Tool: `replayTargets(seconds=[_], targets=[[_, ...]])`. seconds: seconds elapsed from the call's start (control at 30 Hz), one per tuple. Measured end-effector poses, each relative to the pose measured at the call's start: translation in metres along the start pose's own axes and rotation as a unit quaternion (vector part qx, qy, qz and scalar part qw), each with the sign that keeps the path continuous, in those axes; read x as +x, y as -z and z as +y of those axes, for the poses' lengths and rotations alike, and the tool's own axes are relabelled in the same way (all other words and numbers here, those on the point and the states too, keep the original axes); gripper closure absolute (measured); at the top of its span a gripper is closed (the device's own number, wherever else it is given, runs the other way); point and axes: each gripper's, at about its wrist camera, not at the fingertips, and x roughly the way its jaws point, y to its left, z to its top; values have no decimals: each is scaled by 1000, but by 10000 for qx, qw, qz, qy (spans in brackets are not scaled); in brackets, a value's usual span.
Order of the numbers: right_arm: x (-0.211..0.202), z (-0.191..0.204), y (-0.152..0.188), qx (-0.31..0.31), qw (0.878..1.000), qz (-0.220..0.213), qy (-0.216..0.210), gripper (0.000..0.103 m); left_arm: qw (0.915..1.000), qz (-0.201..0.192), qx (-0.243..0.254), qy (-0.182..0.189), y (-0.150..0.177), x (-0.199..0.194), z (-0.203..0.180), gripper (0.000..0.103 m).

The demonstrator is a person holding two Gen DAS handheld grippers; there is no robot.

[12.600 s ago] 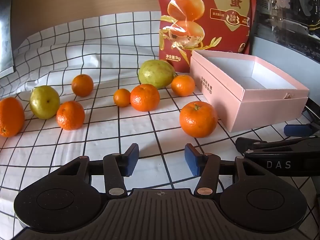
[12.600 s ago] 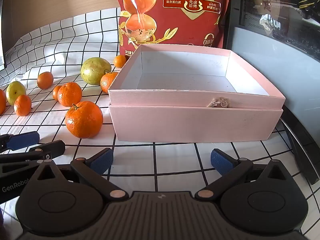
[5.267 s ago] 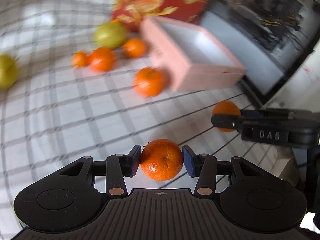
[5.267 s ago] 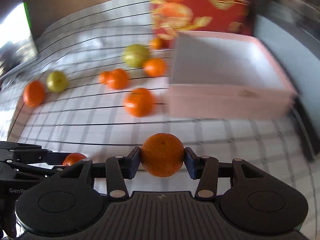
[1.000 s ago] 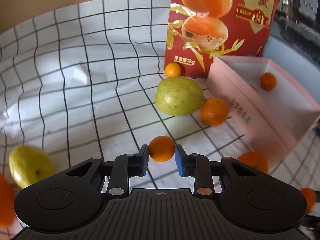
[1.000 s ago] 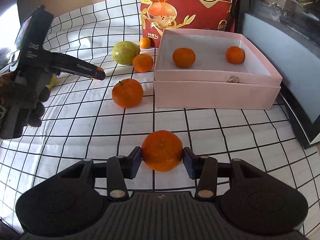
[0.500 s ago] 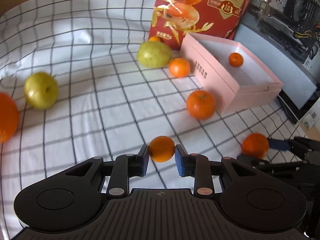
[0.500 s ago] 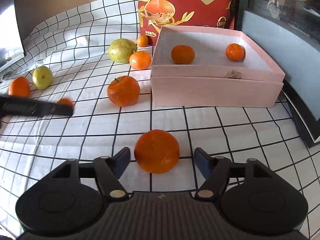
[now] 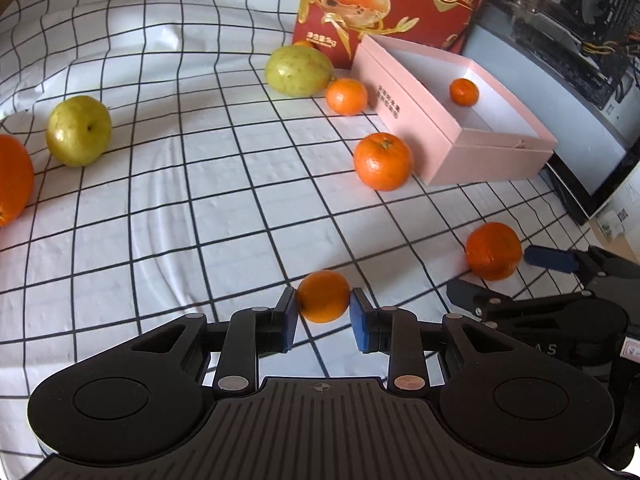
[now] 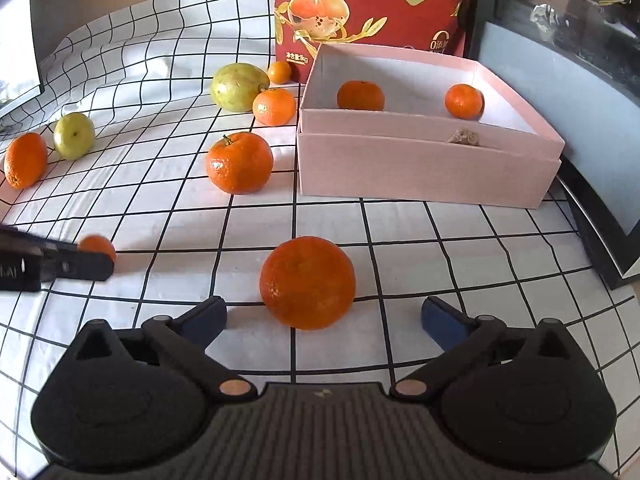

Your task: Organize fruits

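My left gripper is shut on a small orange, low over the checked cloth. My right gripper is open; a larger orange rests on the cloth between its spread jaws, touching neither. The same orange shows in the left wrist view. The pink box holds two oranges. Another orange lies left of the box.
Near the red bag lie a green fruit and two small oranges. At far left are a green apple and an orange. A dark monitor edge borders the right.
My right gripper has opened and let its orange onto the cloth. My left gripper has carried the small orange back from near the bag to the near cloth, beside the right gripper.
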Motion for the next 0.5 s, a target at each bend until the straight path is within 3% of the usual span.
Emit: replayTargets(seconds=[0.3, 0.37, 0.5], targets=[[-4, 0, 3, -61, 9999, 28, -98, 1, 9994, -8, -227, 244, 5, -1, 2, 70], [-7, -3, 2, -15, 9999, 32, -94, 7, 9994, -19, -206, 261, 5, 0, 2, 70], [-7, -10, 0, 77, 10000, 43, -29, 8, 9998, -48, -58, 200, 7, -1, -2, 70]])
